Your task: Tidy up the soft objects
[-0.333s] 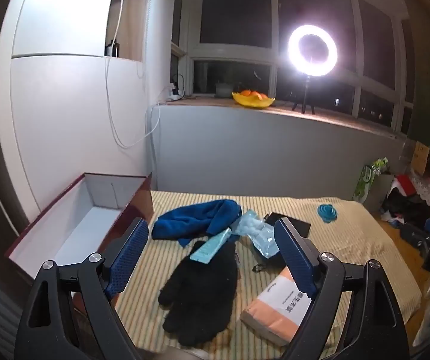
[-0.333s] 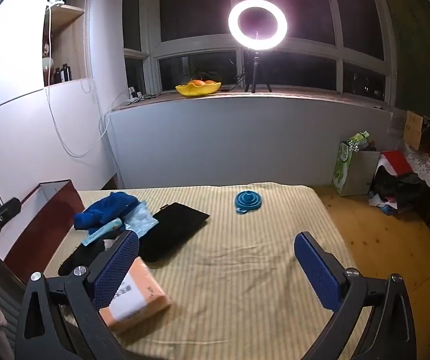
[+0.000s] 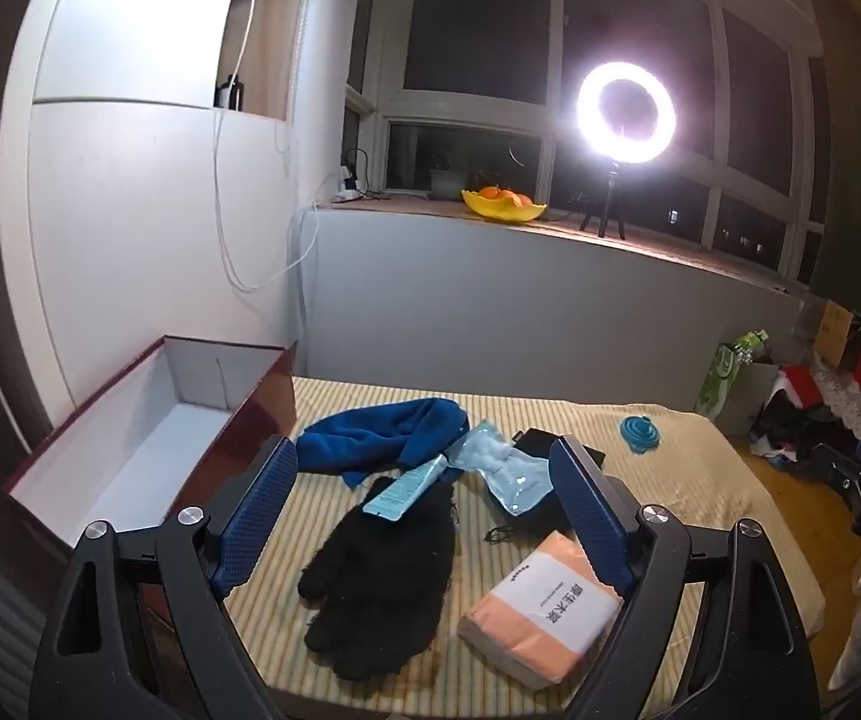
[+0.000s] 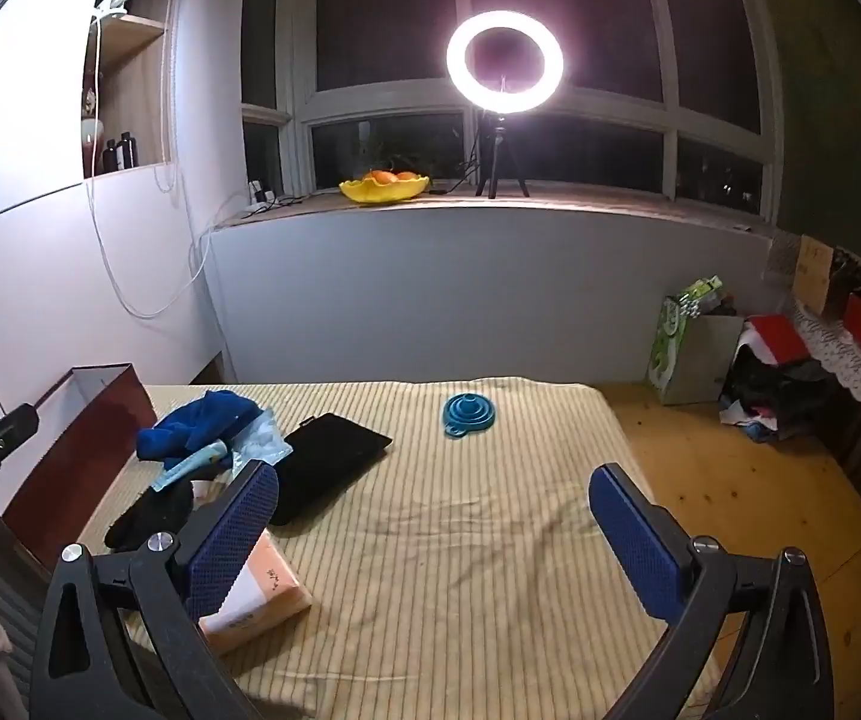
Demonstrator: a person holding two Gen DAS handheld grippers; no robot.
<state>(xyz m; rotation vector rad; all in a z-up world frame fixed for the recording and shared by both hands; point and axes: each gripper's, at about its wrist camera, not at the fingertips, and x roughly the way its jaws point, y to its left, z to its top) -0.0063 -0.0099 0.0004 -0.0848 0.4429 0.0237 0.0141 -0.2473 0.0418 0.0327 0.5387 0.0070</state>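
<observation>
On the striped bed cover (image 3: 688, 480) lie a black glove (image 3: 382, 576), a blue cloth (image 3: 388, 432), a light blue tube (image 3: 409, 489) across the glove, a clear pack of cotton balls (image 3: 505, 468) and an orange tissue pack (image 3: 541, 612). My left gripper (image 3: 424, 516) is open and empty, held above the glove. My right gripper (image 4: 430, 528) is open and empty over the bed's middle; the tissue pack (image 4: 262, 594) lies by its left finger. The glove (image 4: 151, 513), cloth (image 4: 190, 423) and tube (image 4: 190, 462) also show there.
An open dark red box (image 3: 130, 438) with a white inside stands at the bed's left edge. A black pouch (image 4: 325, 459) and a blue folding funnel (image 4: 469, 414) lie on the bed. Bags and clutter (image 4: 760, 360) fill the floor on the right.
Both grippers have shifted only slightly; the left one has edged a little nearer the glove. Nothing on the bed has moved.
</observation>
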